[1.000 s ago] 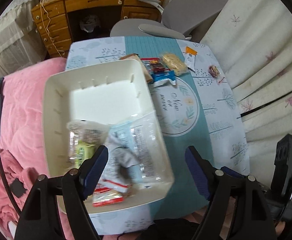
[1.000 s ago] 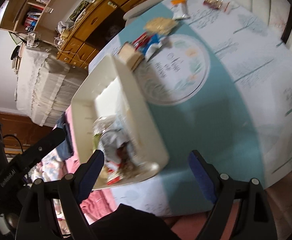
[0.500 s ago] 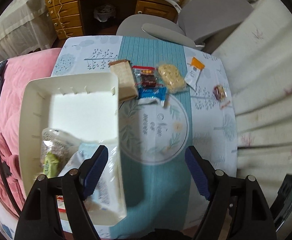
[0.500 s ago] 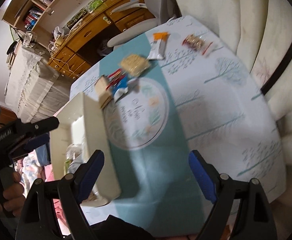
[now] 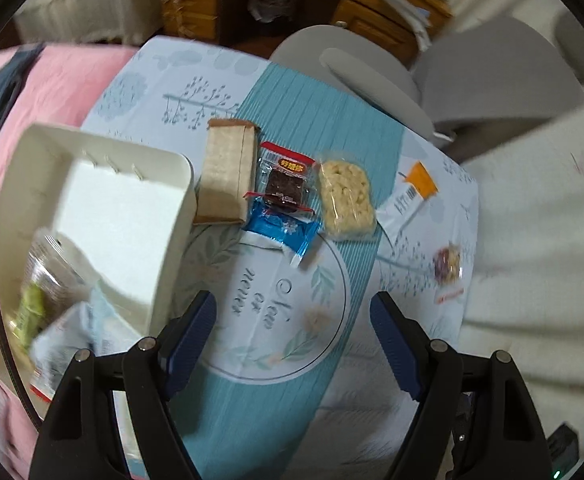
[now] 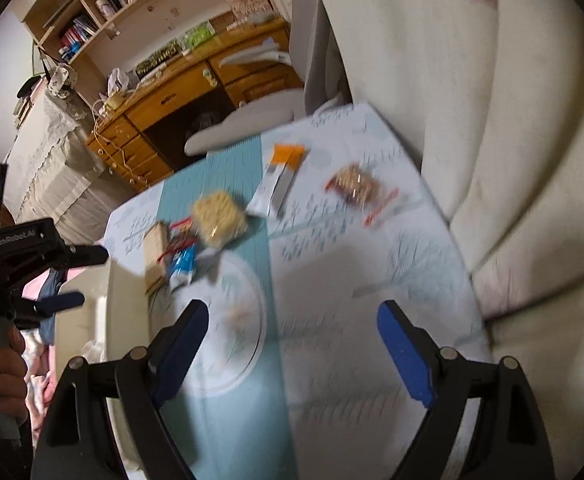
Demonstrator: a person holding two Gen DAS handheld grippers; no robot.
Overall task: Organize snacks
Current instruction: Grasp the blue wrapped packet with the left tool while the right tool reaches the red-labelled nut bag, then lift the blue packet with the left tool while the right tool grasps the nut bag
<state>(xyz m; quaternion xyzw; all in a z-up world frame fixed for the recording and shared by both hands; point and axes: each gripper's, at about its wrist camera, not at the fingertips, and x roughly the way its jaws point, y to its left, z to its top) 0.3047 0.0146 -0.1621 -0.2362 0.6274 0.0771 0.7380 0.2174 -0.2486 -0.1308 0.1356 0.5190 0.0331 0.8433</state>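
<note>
A white bin [image 5: 172,216] at the table's left holds several wrapped snacks [image 5: 48,304]. Beside it lie a brown cracker pack [image 5: 226,176], a red-edged dark snack [image 5: 288,184], a blue wrapper [image 5: 282,232], a pale puffed bar [image 5: 345,198], an orange-and-white sachet [image 5: 409,194] and a small purple-red candy pack [image 5: 447,266]. My left gripper [image 5: 292,316] hangs open over the round print, empty. My right gripper [image 6: 290,320] is open and empty above the table's near right part. The same puffed bar [image 6: 220,218], sachet [image 6: 278,182] and candy pack [image 6: 355,188] lie beyond it.
A grey office chair [image 5: 371,76] stands at the table's far edge, with a wooden desk [image 6: 180,92] behind it. Cream cushions [image 6: 511,140] rise along the right side. A pink bedspread [image 5: 52,84] lies on the left. A hand [image 6: 0,364] holds the left gripper's handle.
Both grippers have swept rightward from over the white bin to over the open tablecloth. The loose snacks now sit nearer the middle of both views. Jaw widths are unchanged.
</note>
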